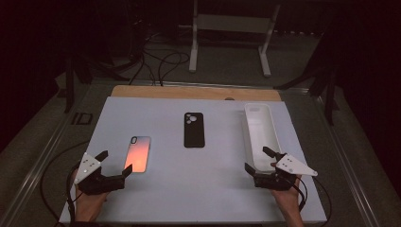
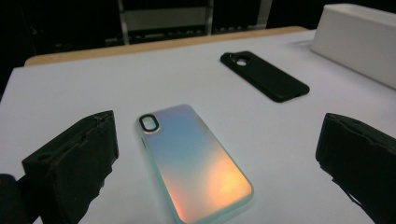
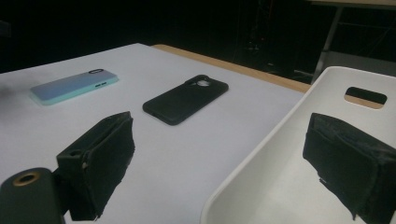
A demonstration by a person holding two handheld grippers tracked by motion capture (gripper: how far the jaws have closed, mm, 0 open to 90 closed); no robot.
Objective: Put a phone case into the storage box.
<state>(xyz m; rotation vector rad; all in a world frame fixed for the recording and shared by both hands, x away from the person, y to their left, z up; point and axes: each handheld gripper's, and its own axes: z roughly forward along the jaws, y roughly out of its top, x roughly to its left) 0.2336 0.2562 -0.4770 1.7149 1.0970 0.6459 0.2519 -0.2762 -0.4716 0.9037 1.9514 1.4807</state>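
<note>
Iridescent phone case [image 2: 194, 161] lay flat on the desk [image 1: 165, 189], well left of the white bin [image 1: 261, 132] with the black case [image 1: 194, 129] between, untouched as the left gripper [image 1: 113, 164] and right gripper [image 1: 258, 159] both hovered with jaws spread, nothing yet binned.

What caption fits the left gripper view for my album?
Open left gripper facing a shiny rainbow phone case, with a black phone case lying farther back.

Glossy iridescent phone case [image 2: 194, 163]; matt black phone case [image 2: 265, 76]; smooth white plastic tray [image 3: 261, 186].
</note>
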